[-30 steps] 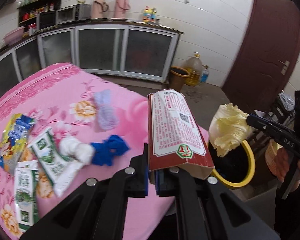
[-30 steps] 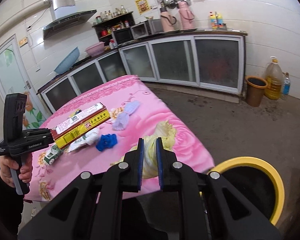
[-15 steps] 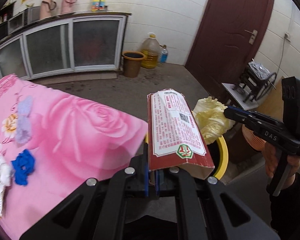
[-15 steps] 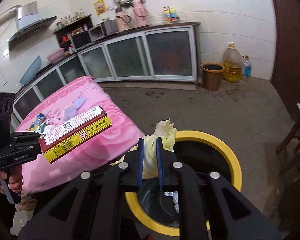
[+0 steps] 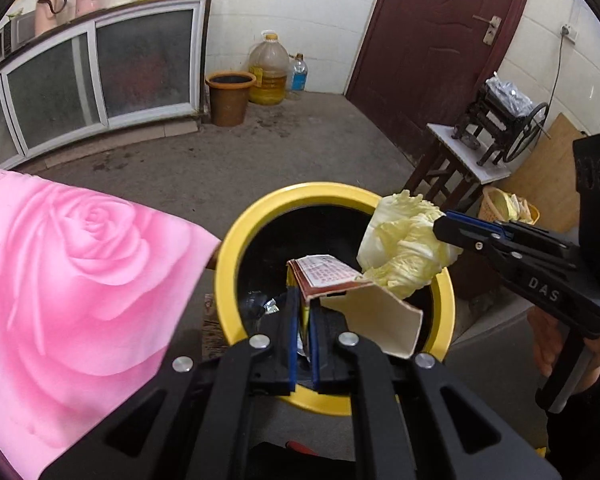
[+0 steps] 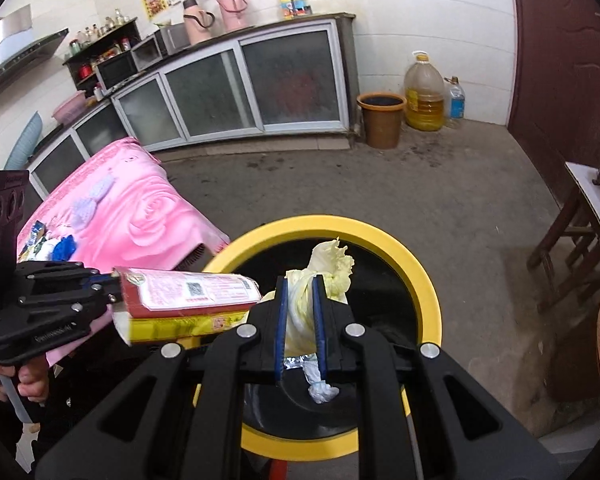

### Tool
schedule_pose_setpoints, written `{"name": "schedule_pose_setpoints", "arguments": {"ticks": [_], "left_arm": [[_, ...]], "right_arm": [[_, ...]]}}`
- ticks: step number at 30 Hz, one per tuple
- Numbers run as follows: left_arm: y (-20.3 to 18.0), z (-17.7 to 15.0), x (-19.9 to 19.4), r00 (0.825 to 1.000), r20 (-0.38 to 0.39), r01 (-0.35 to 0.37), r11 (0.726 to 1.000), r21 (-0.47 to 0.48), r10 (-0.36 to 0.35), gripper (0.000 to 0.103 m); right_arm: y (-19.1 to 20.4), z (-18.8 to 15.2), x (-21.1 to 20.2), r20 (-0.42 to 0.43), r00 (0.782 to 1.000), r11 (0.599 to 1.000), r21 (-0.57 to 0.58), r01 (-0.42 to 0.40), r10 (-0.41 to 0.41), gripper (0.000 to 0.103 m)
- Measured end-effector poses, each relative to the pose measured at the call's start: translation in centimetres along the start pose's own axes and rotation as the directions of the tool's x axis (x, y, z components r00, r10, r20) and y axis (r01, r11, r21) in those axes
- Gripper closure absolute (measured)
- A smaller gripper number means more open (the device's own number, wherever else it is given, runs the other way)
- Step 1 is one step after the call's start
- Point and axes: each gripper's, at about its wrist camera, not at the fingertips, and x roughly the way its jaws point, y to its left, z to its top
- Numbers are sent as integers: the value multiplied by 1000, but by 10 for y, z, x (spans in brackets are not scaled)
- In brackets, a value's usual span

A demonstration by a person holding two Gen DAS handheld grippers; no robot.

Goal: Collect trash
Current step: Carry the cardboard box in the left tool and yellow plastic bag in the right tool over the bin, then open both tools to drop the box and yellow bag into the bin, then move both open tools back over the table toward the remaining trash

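Your left tool (image 5: 303, 312) grips the box (image 5: 342, 292) by its near end, and the box's long axis points forward over the bin (image 5: 236, 248); your right tool (image 6: 300, 304) is closed on the cabbage (image 6: 320, 276), which hangs directly above the dark opening. Both things are already over the bin, so I think the coming move is only to open the tools, and the right one seems better centred. The bin's bottom is mostly hidden; only some foil and a white scrap (image 6: 322, 392) are visible.
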Motion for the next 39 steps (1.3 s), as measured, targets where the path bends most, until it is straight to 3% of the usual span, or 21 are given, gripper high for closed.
{"name": "schedule_pose_setpoints", "arguments": {"ticks": [5,7,8,9,10,13,15,18,21,30,35,39], "left_arm": [[-4,1,15,1000,-10,-12,1000,-2,12,97],[-5,2,12,1000,2,-26,1000,5,26,79],[-6,4,10,999,12,-39,999,6,39,54],[-7,5,7,998,32,-61,998,6,60,37],[-8,6,4,996,53,-74,997,10,74,36],[-8,10,-3,995,67,-79,997,14,78,33],[-5,10,-7,994,77,-78,997,-6,79,22],[-6,7,-19,979,133,-154,988,-4,153,12],[-4,5,-34,956,183,-233,973,-3,229,8],[39,-14,-103,915,262,-276,950,-145,305,8],[66,-43,-158,855,315,-363,909,-206,413,8],[93,-74,-200,817,315,-421,872,-248,484,8]], "right_arm": [[-3,-1,7,-34,999,999,2,33,-33,88],[-6,-1,10,-49,997,998,2,58,-58,81],[-8,-1,11,-52,996,998,0,68,-68,65],[-10,0,10,-48,997,998,5,68,-68,56],[-12,0,9,-37,997,997,20,70,-69,47],[-17,1,6,-36,996,996,42,82,-80,47],[-18,1,3,-30,996,995,51,82,-80,47],[-15,2,0,-28,997,996,46,80,-78,47],[-10,2,-1,-18,997,996,37,76,-75,47],[21,12,-12,44,999,1000,-12,25,-25,47],[60,21,-11,62,997,996,-82,-41,46,47],[96,27,-7,61,992,986,-131,-104,112,47]]}}
